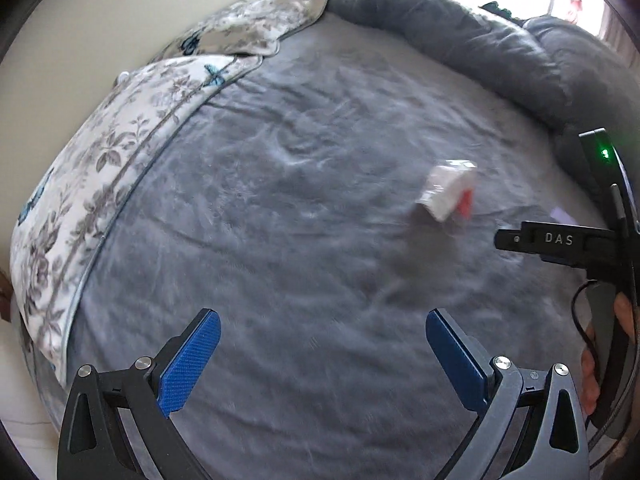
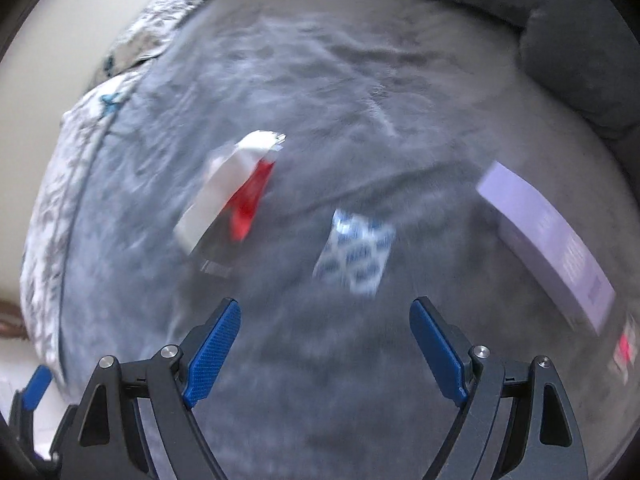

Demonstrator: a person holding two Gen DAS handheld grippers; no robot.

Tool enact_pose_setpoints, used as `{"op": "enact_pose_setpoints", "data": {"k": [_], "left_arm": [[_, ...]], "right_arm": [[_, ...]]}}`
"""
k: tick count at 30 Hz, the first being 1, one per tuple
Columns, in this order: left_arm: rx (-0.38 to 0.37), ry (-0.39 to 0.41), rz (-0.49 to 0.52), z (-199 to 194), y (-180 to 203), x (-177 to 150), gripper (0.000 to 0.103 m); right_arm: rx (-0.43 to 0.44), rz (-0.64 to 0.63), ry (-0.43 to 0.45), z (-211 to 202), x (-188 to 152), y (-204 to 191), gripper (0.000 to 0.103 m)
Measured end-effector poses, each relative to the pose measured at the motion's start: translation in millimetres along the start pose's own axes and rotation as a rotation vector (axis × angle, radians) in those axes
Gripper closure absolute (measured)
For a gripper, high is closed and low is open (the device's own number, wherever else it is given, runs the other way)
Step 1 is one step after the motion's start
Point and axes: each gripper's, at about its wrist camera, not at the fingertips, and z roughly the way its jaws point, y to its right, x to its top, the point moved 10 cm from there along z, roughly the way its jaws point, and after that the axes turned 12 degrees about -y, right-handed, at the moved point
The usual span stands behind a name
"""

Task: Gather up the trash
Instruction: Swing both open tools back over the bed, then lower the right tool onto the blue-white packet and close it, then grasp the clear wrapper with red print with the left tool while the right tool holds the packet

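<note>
We see the right wrist view smeared by motion: the print on the blue-and-white packet (image 2: 356, 254) is unreadable, and the white-and-red carton (image 2: 228, 192) to its left shows no legible label. To the packet's right, the lilac box (image 2: 548, 240) runs toward the frame edge, its text too blurred to read. The left wrist view blurs the carton (image 1: 450, 190) too.

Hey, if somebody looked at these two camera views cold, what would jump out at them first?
Probably the white and red carton lying on the grey blanket, mid-bed, with a blue-and-white sachet to its right and a pale lilac box beyond that. Both grippers, left and right, hang open and empty above the bed.
</note>
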Motion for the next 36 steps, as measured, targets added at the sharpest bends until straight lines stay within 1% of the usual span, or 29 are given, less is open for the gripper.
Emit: {"op": "enact_pose_setpoints", "data": {"k": [3,5,7,9,10,11,12,13,14,15,16,17,18,19,23,26,30,36], "left_arm": [[-0.033,-0.004,-0.021,12.1,-2.1,13.2,0.001],[-0.041,-0.011,-0.025,18.9,-2.1,18.8,0.001],[-0.052,-0.021,-0.023,26.3,-0.7,23.8,0.001],[-0.059,-0.025,-0.019,31.7,0.5,27.0,0.001],[-0.060,-0.027,-0.017,33.9,1.3,28.6,0.001],[-0.061,-0.031,-0.015,35.9,2.3,29.8,0.001],[-0.064,-0.035,-0.014,37.4,3.1,30.8,0.001],[-0.066,-0.035,-0.012,38.2,4.2,31.8,0.001],[-0.068,-0.034,-0.012,38.9,5.1,32.9,0.001],[-0.071,-0.033,-0.012,39.5,6.3,34.2,0.001],[-0.076,-0.033,-0.010,39.8,8.2,35.4,0.001],[-0.081,-0.033,-0.008,40.2,10.0,36.6,0.001],[-0.090,-0.034,-0.004,40.4,13.5,38.3,0.001],[-0.099,-0.033,0.002,39.9,16.7,39.7,0.001],[-0.130,-0.023,0.055,39.0,38.8,52.1,0.001],[-0.159,-0.026,0.119,41.1,65.3,67.8,0.001],[-0.174,-0.043,0.188,52.7,100.9,91.7,0.001],[-0.175,-0.074,0.242,77.0,131.9,105.4,0.001]], "right_arm": [[-0.004,0.030,-0.061,30.8,15.1,5.3,0.017],[0.001,0.051,-0.077,44.4,17.6,7.6,0.017],[-0.011,0.054,-0.034,45.2,21.3,8.8,0.017],[-0.041,0.045,-0.039,48.5,20.4,7.7,0.019],[-0.063,0.037,-0.034,48.3,19.4,7.4,0.023],[-0.079,0.035,-0.032,48.6,18.6,7.3,0.031],[-0.088,0.037,-0.020,46.0,16.5,8.5,0.038],[-0.093,0.039,-0.014,44.7,15.5,8.9,0.053],[-0.091,0.040,-0.013,42.3,13.2,10.7,0.066],[-0.065,0.043,-0.011,39.1,10.7,11.6,0.070],[-0.057,0.038,-0.018,38.1,8.9,12.7,0.072],[-0.047,0.022,-0.023,36.2,7.4,11.6,0.092],[-0.027,0.012,-0.021,33.8,5.7,10.8,0.095],[0.001,0.009,-0.016,30.3,3.2,10.7,0.095],[0.062,0.001,0.008,15.0,-3.7,15.7,0.095],[0.088,-0.011,0.012,7.1,-8.4,16.3,0.095],[0.097,-0.010,0.012,-1.6,-17.3,25.0,0.095],[0.127,-0.001,0.011,-8.9,-25.6,30.9,0.095]]}}
